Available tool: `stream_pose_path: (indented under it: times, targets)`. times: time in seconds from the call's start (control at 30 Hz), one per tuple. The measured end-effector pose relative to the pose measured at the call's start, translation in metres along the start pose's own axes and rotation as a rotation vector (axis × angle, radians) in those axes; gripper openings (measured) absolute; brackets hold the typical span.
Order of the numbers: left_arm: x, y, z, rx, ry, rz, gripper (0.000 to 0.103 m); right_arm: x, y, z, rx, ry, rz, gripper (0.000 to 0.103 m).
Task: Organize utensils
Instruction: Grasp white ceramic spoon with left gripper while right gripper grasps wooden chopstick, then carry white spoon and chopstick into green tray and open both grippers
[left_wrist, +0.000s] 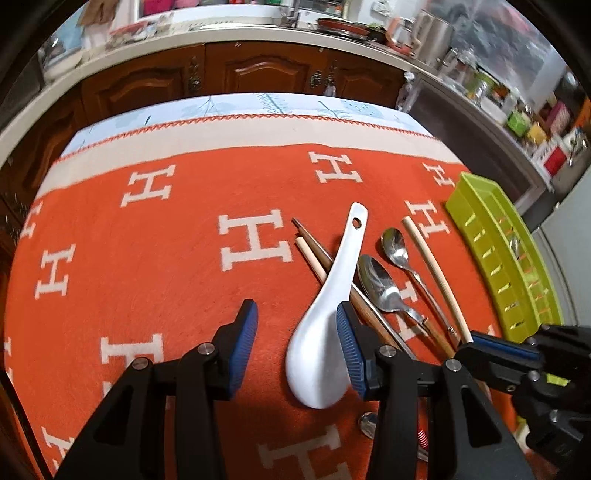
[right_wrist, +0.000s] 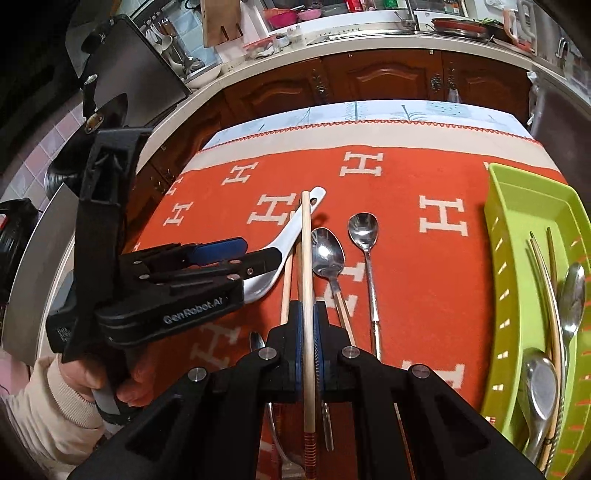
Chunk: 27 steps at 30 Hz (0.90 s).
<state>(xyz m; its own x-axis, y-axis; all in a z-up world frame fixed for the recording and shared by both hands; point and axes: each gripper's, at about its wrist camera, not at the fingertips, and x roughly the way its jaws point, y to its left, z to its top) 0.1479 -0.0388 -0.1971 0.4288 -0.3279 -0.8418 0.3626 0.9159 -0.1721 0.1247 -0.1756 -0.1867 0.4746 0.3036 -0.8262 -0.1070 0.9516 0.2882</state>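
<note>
A white ceramic spoon (left_wrist: 325, 332) lies on the orange cloth (left_wrist: 166, 258). My left gripper (left_wrist: 297, 308) is open around the spoon's bowl. Its right finger (left_wrist: 347, 332) is at the bowl's edge and its left finger stands well clear. In the right wrist view the left gripper (right_wrist: 258, 251) hangs over that white spoon (right_wrist: 284, 240). My right gripper (right_wrist: 308, 306) is shut on a pale chopstick (right_wrist: 306, 240), and shows as the right gripper (left_wrist: 467, 345) gripping the chopstick (left_wrist: 432, 266) near its end. I cannot tell whether the chopstick is off the cloth.
Two metal spoons (right_wrist: 327, 251) (right_wrist: 364, 227) and more chopsticks (left_wrist: 314, 243) lie between the grippers. A green slotted tray (right_wrist: 495, 221) at the right holds spoons and chopsticks. A hand in a cream sleeve (right_wrist: 74, 387) holds the left gripper. Wooden cabinets stand beyond the table.
</note>
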Motion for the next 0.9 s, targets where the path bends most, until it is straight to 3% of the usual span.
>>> stream_pose_path:
  times: [0.07, 0.1, 0.37, 0.67, 0.9]
  targets:
    - [0.0, -0.003, 0.0, 0.012, 0.001, -0.016, 0.017, -0.002, -0.001, -0.004, 0.003, 0.002, -0.001, 0.005]
    - [0.0, -0.003, -0.001, 0.009, 0.009, -0.037, 0.013, -0.003, -0.002, -0.007, 0.006, 0.003, 0.0, 0.005]
    - [-0.008, -0.003, -0.006, -0.016, -0.006, -0.033, 0.004, -0.012, -0.007, -0.016, 0.042, -0.015, 0.018, 0.005]
    - [-0.041, -0.013, -0.013, -0.073, -0.01, 0.017, 0.003, -0.048, -0.033, -0.024, 0.139, -0.068, 0.056, 0.005]
    - [-0.086, -0.055, -0.001, -0.083, -0.032, -0.001, 0.003, -0.096, -0.074, -0.037, 0.245, -0.112, 0.084, 0.005]
